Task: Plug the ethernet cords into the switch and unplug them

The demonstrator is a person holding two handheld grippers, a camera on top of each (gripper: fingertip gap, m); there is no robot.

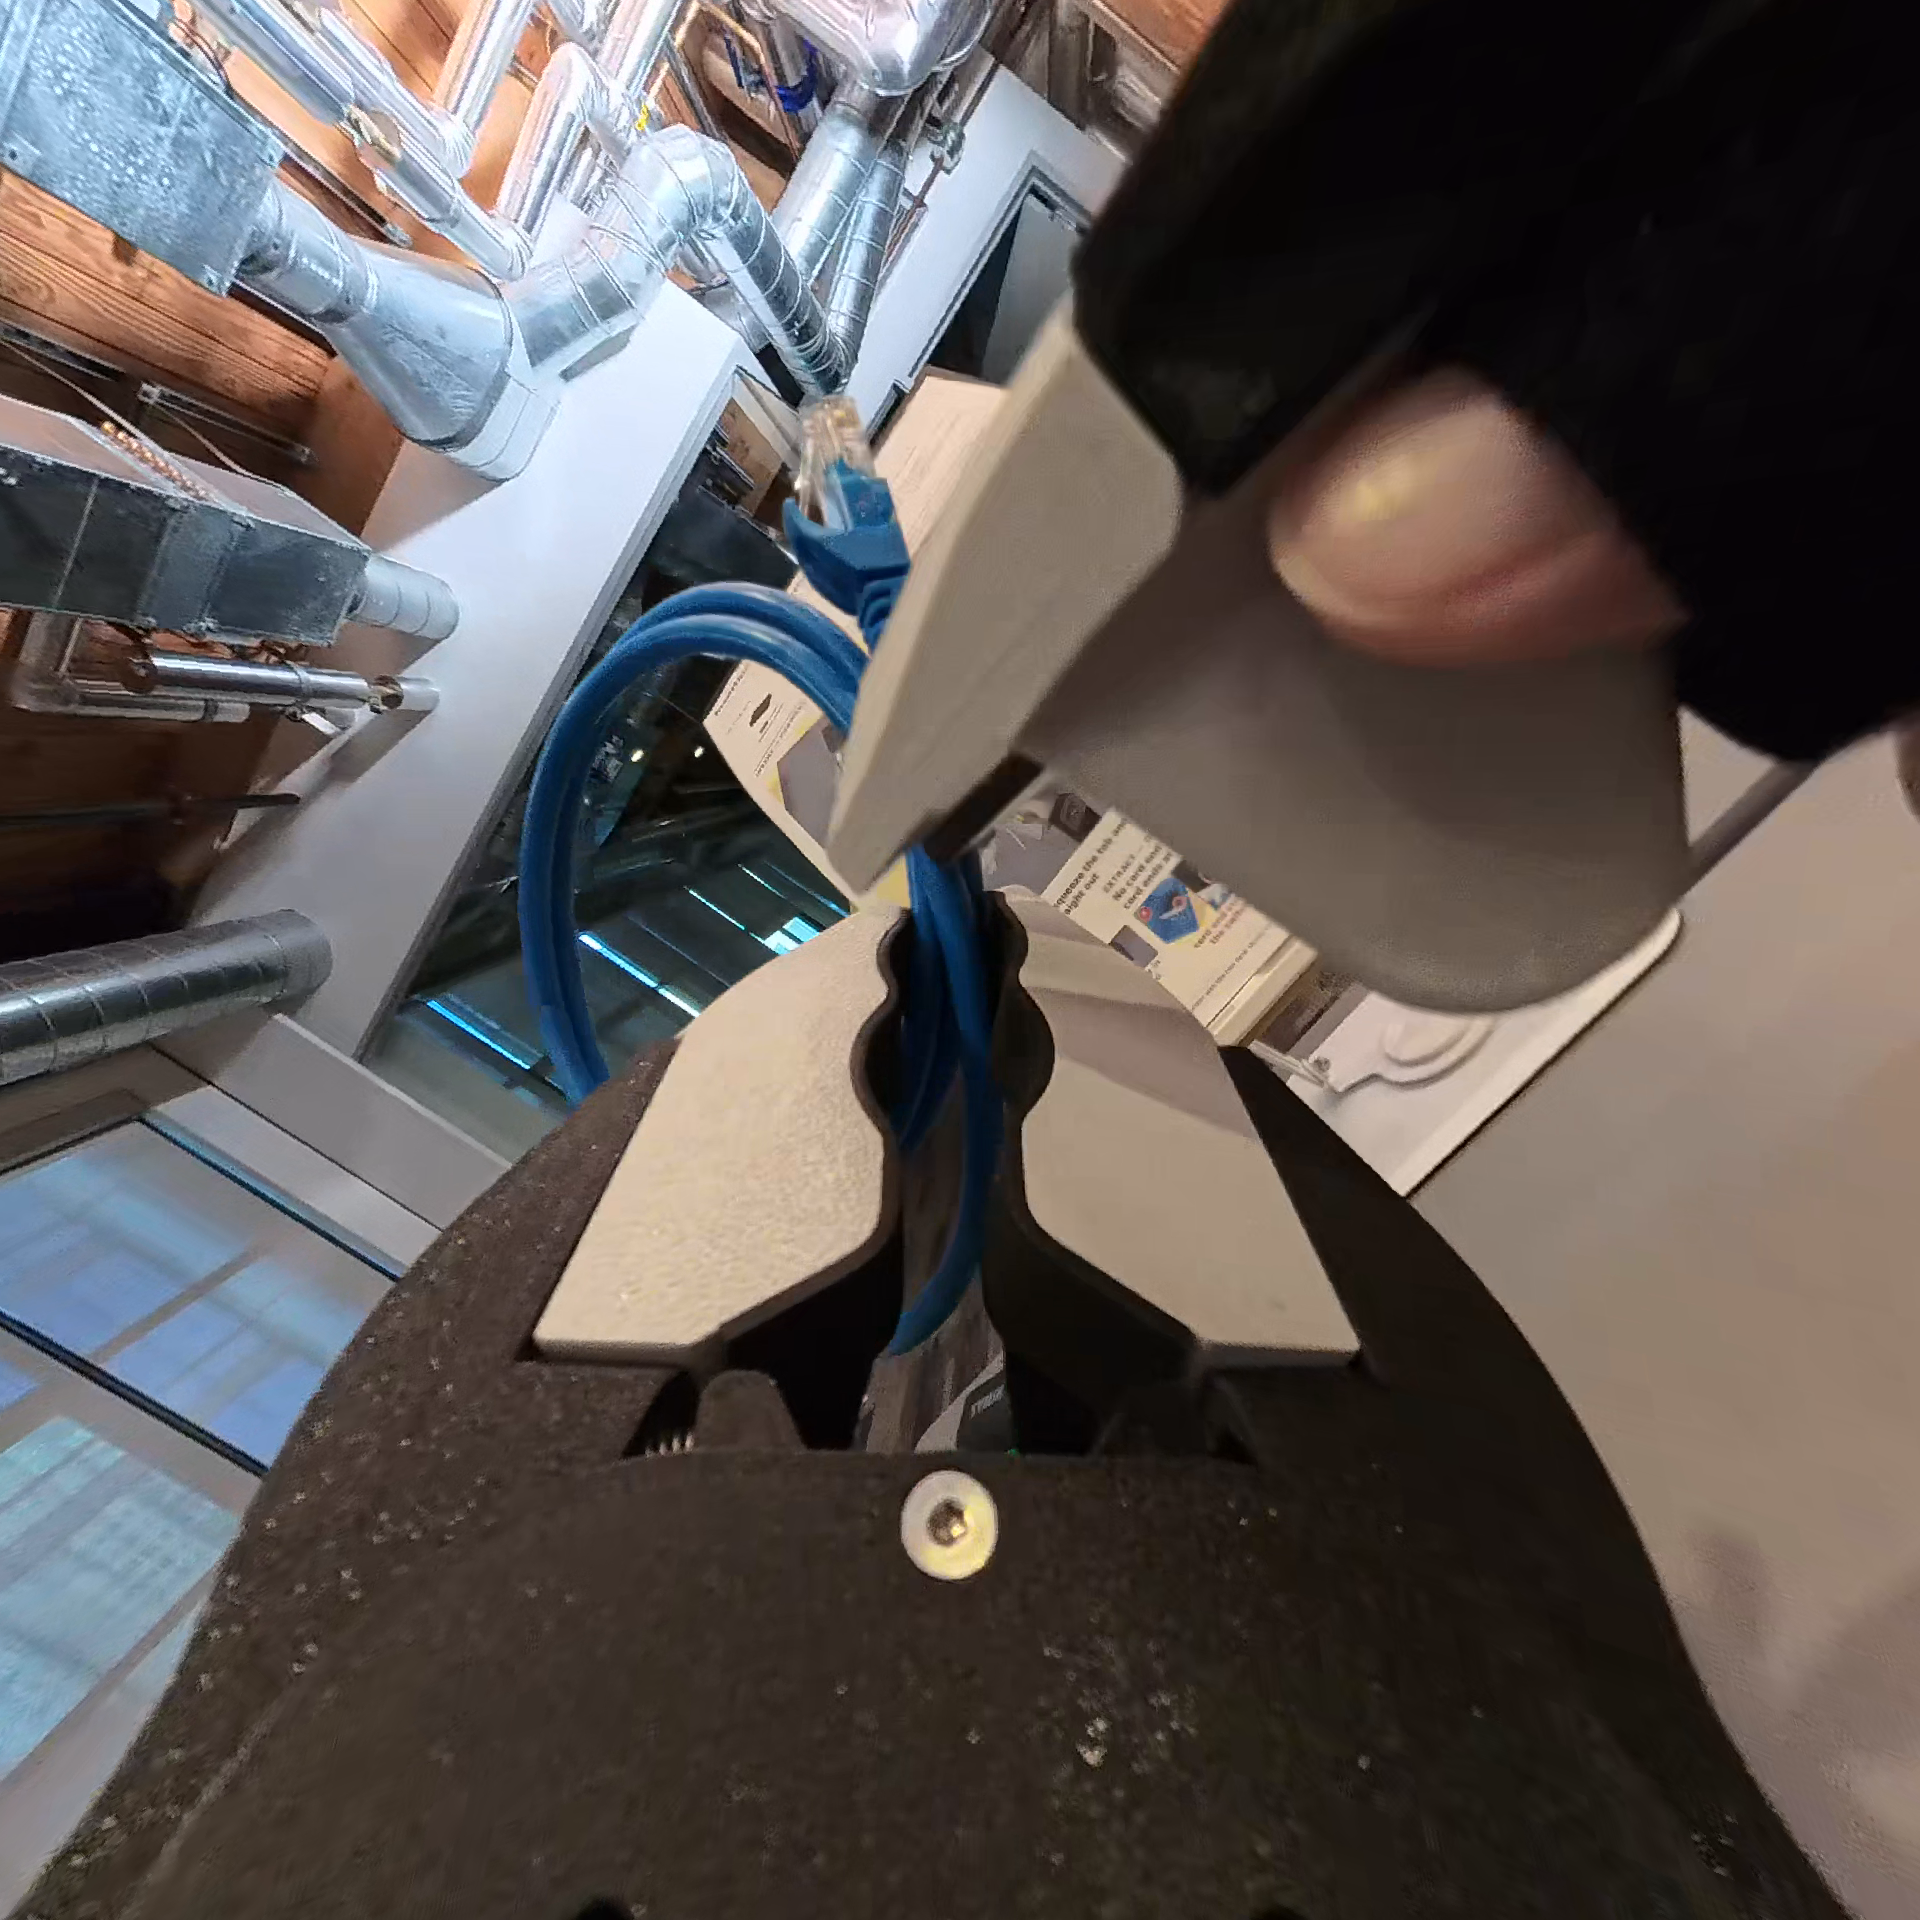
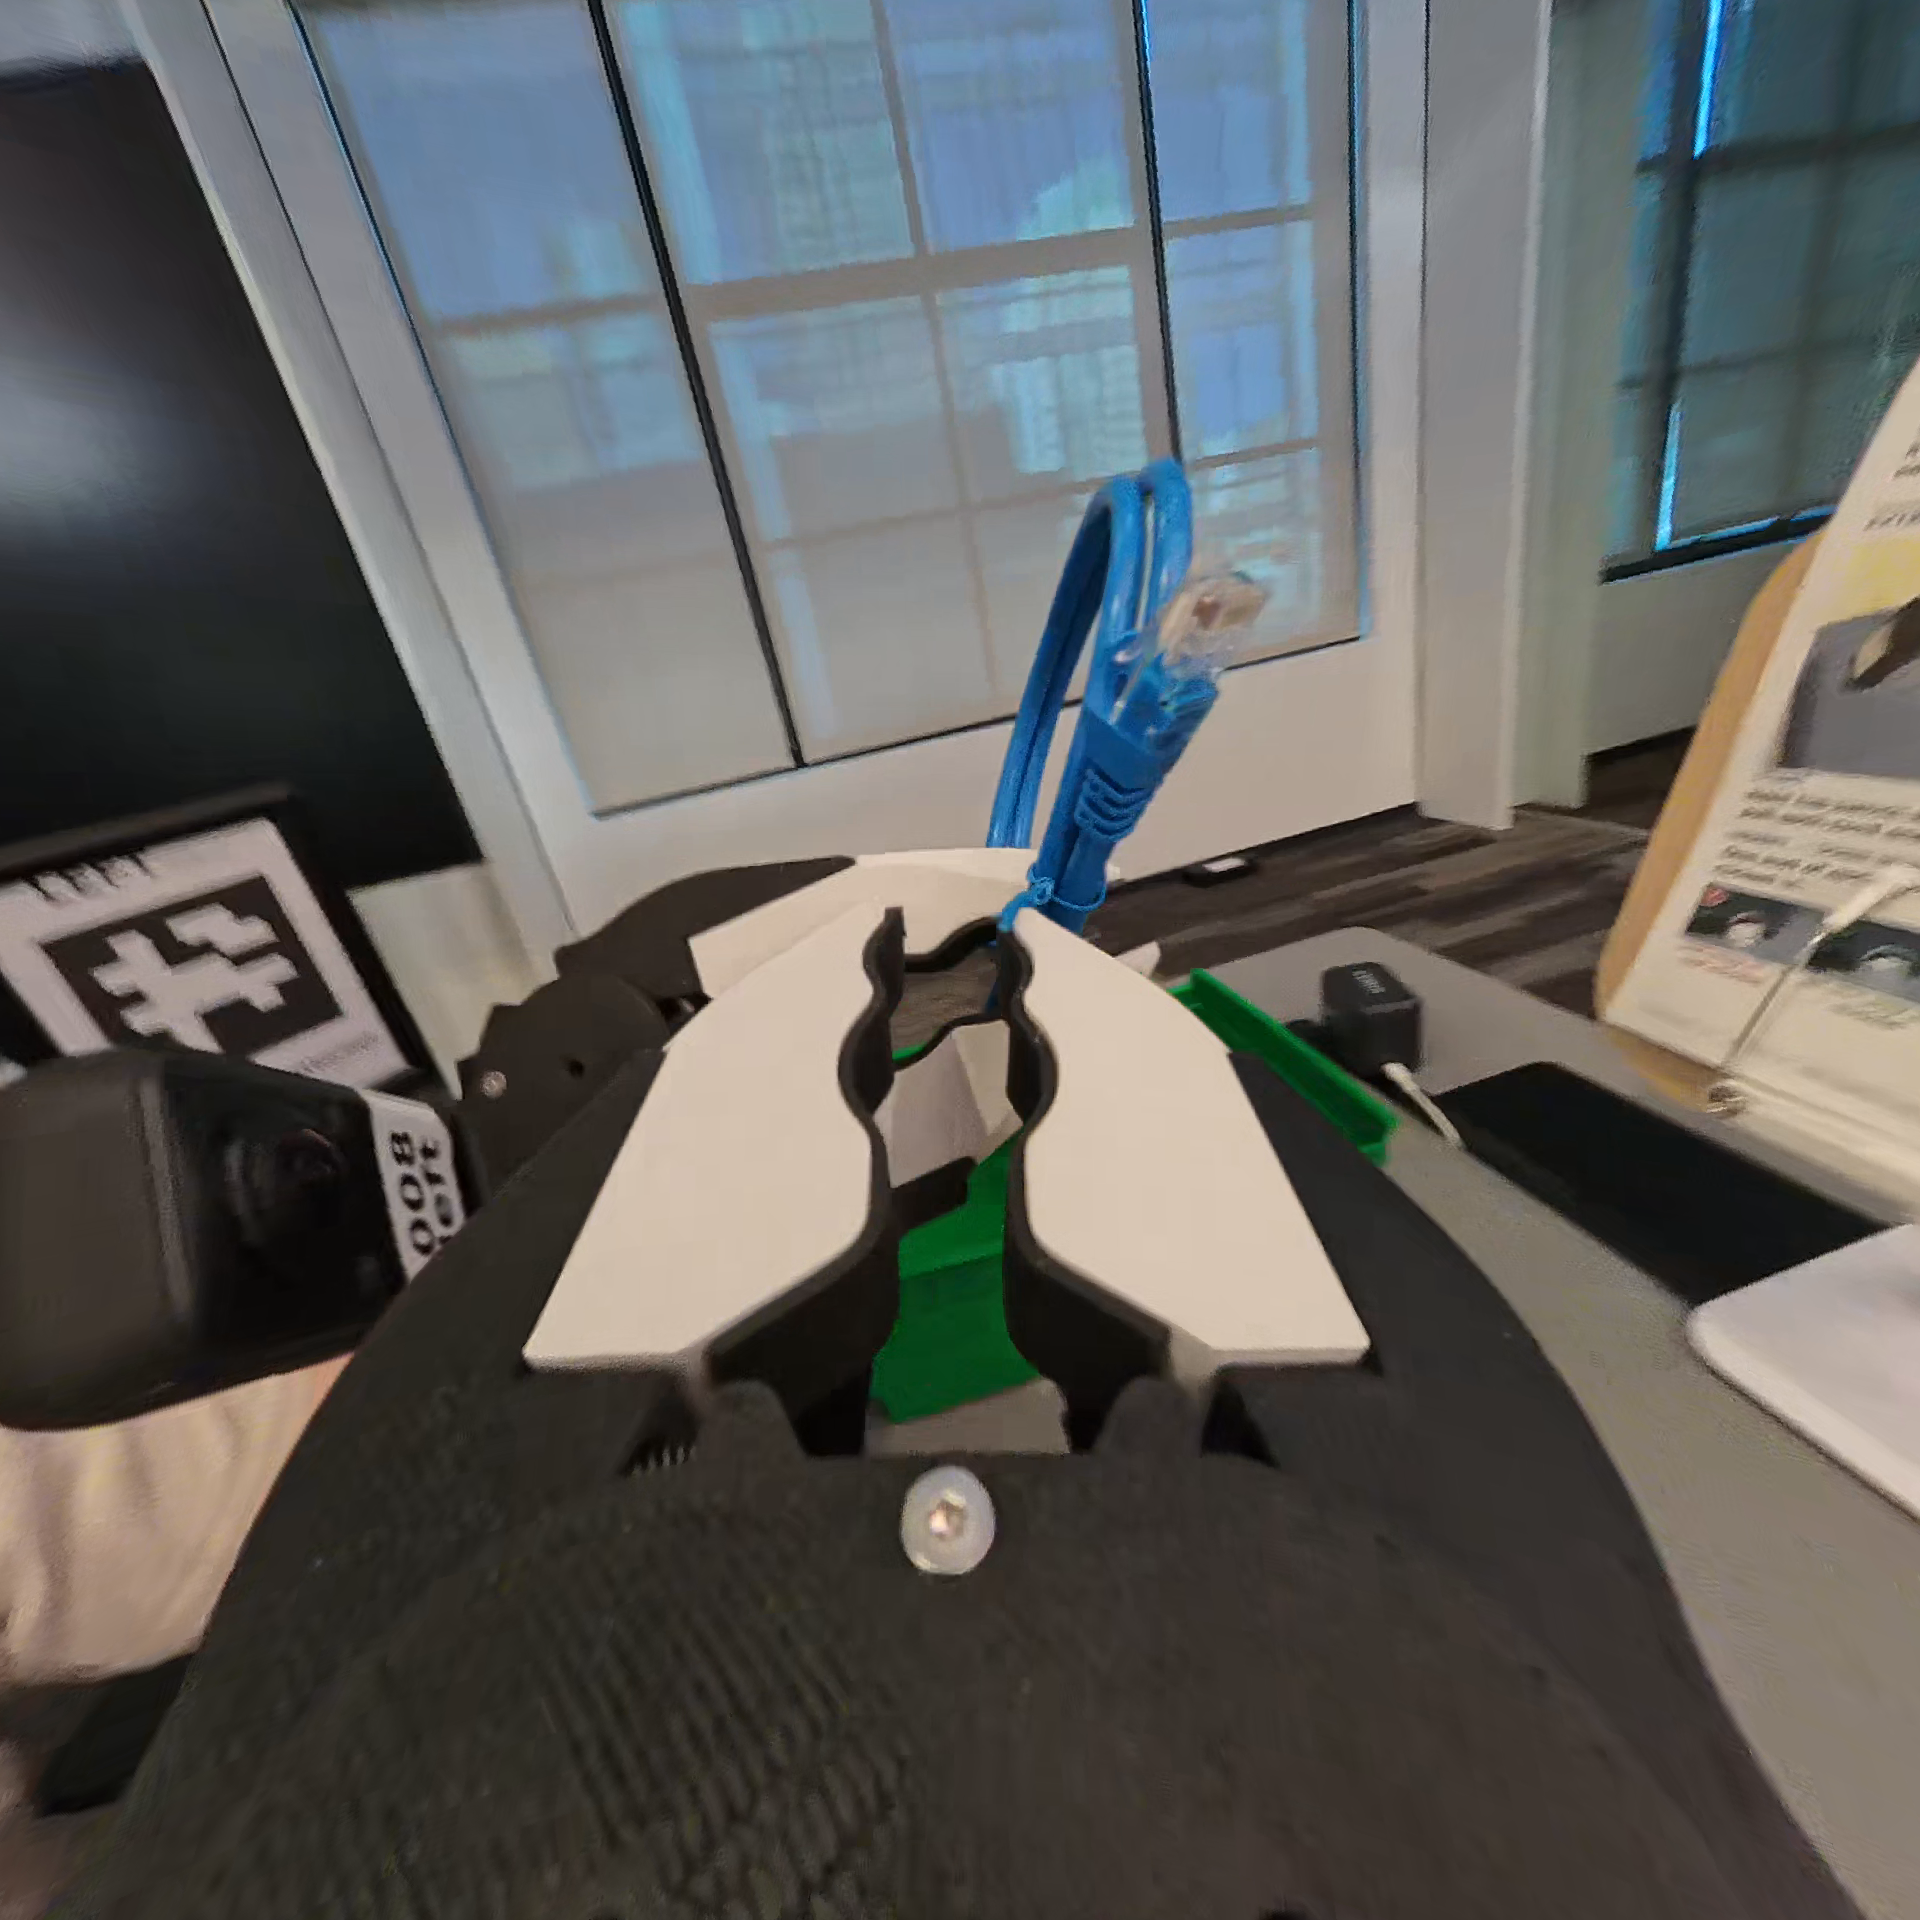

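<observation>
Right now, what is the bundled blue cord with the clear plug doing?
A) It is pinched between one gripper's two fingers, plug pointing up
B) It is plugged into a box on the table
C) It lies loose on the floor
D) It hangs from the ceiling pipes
A: the blue cord runs between the left gripper fingers, which pinch it, and its clear plug sticks up free above them.

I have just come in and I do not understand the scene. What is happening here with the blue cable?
A person holds a pair of tongs in each hand. The left tongs are shut on a coiled blue ethernet cord, lifted up with its clear plug free in the air. The right tongs are close to the same bundle, but their pads stand apart with nothing pressed between them. Below, a green holder lies on the grey table. No cord is plugged in that I can see.
</observation>
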